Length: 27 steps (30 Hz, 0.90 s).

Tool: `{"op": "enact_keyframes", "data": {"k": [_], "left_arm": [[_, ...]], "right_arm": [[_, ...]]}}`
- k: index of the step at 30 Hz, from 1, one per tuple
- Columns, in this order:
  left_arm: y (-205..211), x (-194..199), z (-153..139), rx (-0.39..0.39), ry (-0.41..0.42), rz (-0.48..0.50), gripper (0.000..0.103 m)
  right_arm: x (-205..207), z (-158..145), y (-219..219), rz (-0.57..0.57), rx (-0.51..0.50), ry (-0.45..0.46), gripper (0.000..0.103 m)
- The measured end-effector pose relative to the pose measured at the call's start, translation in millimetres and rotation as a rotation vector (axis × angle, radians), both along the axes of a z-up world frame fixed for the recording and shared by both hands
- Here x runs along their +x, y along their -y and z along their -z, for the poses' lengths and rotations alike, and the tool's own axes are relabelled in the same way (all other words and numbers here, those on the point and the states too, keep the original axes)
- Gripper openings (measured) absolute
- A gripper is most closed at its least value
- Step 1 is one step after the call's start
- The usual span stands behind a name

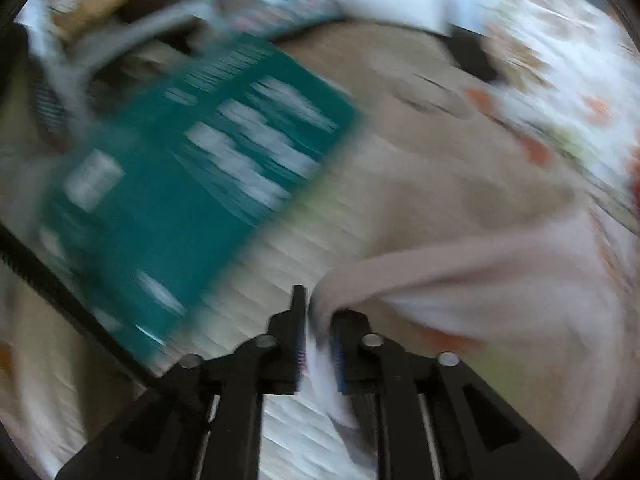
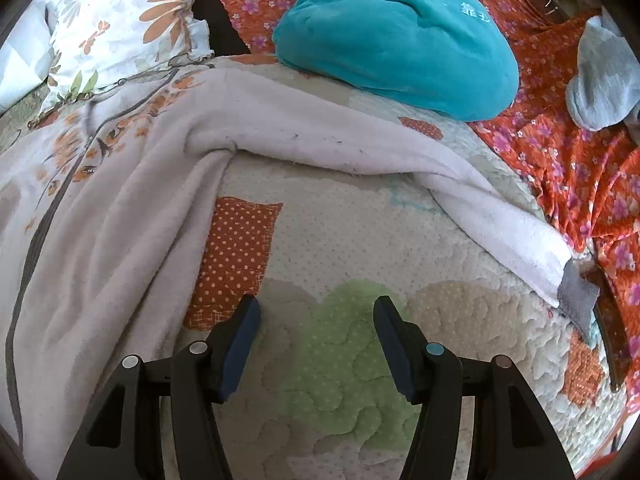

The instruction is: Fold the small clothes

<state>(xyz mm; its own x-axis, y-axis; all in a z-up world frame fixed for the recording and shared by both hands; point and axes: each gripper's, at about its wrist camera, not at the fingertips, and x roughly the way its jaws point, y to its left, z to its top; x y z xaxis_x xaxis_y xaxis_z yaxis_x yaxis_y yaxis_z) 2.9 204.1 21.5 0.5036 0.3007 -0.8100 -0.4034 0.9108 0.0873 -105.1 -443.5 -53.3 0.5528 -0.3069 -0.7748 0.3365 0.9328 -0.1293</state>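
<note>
**Inspector:** Handling of the white towel (image 2: 304,140)?

**Assistant:** Soft, light terry; limp, no stiffness, likely to sag and trail when lifted. Not fragile, not slippery. Best taken at a corner or hem, not mid-panel. Nearest free corner at the grey tag (image 2: 576,296).

**Inspector:** State of the left tongs (image 1: 318,344)?

**Assistant:** Narrow, closed on a bunched fold of pale cloth, presumably the same towel (image 1: 460,276). Cloth visibly pinched between the pads. View heavily blurred; teal board (image 1: 192,168) smeared alongside.

**Inspector:** Right tongs (image 2: 316,344)?

**Assistant:** Wide, nothing between them. Hovering over the quilted bed cover (image 2: 340,360), above the green patch.

**Inspector:** Position of the towel relative to them?

**Assistant:** Draped across the bed in a band ahead of the right tongs, apart from them; one end falling away to their left, the tagged corner ahead to their right, beside the red floral fabric (image 2: 560,140). Teal plush pillow (image 2: 396,36) beyond, touching the towel's far edge.
</note>
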Motion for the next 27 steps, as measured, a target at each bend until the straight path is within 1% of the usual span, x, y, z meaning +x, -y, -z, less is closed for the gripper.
{"op": "enact_keyframes", "data": {"k": [1,2,3,5,7,11,13,14,15,16,17,18,19,20,21,22,23,24,25,26,27], "left_arm": [[-16.6,3.0,-2.8,0.04,0.003,-0.055,0.024],[-31.3,3.0,-4.7,0.049,0.012,-0.095,0.025],[-44.5,1.4,-6.4,0.037,0.026,-0.123,0.025],[-62.9,-5.9,-6.1,-0.027,0.05,-0.15,0.031],[-73.8,-16.1,-0.6,-0.096,0.072,-0.154,0.041],[-83.4,-31.3,25.2,-0.162,0.079,-0.142,0.042],[-89.0,-37.3,39.1,-0.214,0.091,-0.154,0.046],[-91.9,-42.1,39.0,-0.223,0.127,-0.157,0.051],[-92.3,-45.5,39.1,-0.233,0.152,-0.163,0.062],[-92.8,-47.7,39.2,-0.258,0.173,-0.165,0.069],[-93.6,-47.9,38.7,-0.281,0.193,-0.17,0.073],[-93.1,-45.0,39.5,-0.301,0.208,-0.178,0.081],[-92.0,-42.4,40.3,-0.306,0.219,-0.185,0.086],[-88.2,-37.5,40.8,-0.291,0.219,-0.19,0.087],[-83.2,-32.4,41.1,-0.251,0.209,-0.189,0.087],[-76.0,-23.9,42.8,-0.195,0.188,-0.173,0.084],[-71.6,-18.3,43.7,-0.137,0.166,-0.157,0.075],[-63.4,-13.1,45.0,-0.048,0.131,-0.151,0.037],[-54.7,-9.0,47.5,0.009,0.094,-0.122,0.014],[-48.5,-6.6,48.6,0.007,0.075,-0.091,0.014],[-44.6,-7.5,47.6,0.017,0.073,-0.089,0.012]], "right_arm": [[0.1,0.4,-0.4,0.004,-0.001,0.002,0.064],[0.5,0.7,-0.7,0.006,-0.002,0.003,0.065],[0.8,1.1,-1.0,0.009,-0.002,0.005,0.066],[0.4,1.8,0.0,0.017,-0.004,0.008,0.069],[1.0,2.5,1.5,0.027,0.0,0.01,0.072],[1.3,4.3,8.4,0.054,0.036,0.018,0.078],[1.0,5.2,10.7,0.064,0.047,0.021,0.081],[0.7,5.6,11.8,0.068,0.05,0.023,0.082],[0.6,5.8,11.9,0.071,0.051,0.024,0.083],[0.3,6.0,12.2,0.073,0.049,0.025,0.084],[0.4,6.2,11.9,0.076,0.046,0.025,0.084],[0.5,6.5,11.6,0.076,0.043,0.025,0.085],[0.8,6.6,11.2,0.077,0.039,0.026,0.085],[1.0,6.7,10.7,0.077,0.036,0.026,0.085],[1.1,6.6,10.5,0.078,0.034,0.027,0.085],[1.1,6.6,10.3,0.077,0.032,0.028,0.085],[1.0,6.4,9.8,0.076,0.029,0.028,0.085],[0.8,6.2,9.8,0.076,0.027,0.029,0.085],[0.7,6.2,9.6,0.074,0.024,0.029,0.085],[0.6,6.2,9.3,0.073,0.021,0.028,0.085],[0.8,6.2,9.0,0.071,0.017,0.028,0.085]]}}
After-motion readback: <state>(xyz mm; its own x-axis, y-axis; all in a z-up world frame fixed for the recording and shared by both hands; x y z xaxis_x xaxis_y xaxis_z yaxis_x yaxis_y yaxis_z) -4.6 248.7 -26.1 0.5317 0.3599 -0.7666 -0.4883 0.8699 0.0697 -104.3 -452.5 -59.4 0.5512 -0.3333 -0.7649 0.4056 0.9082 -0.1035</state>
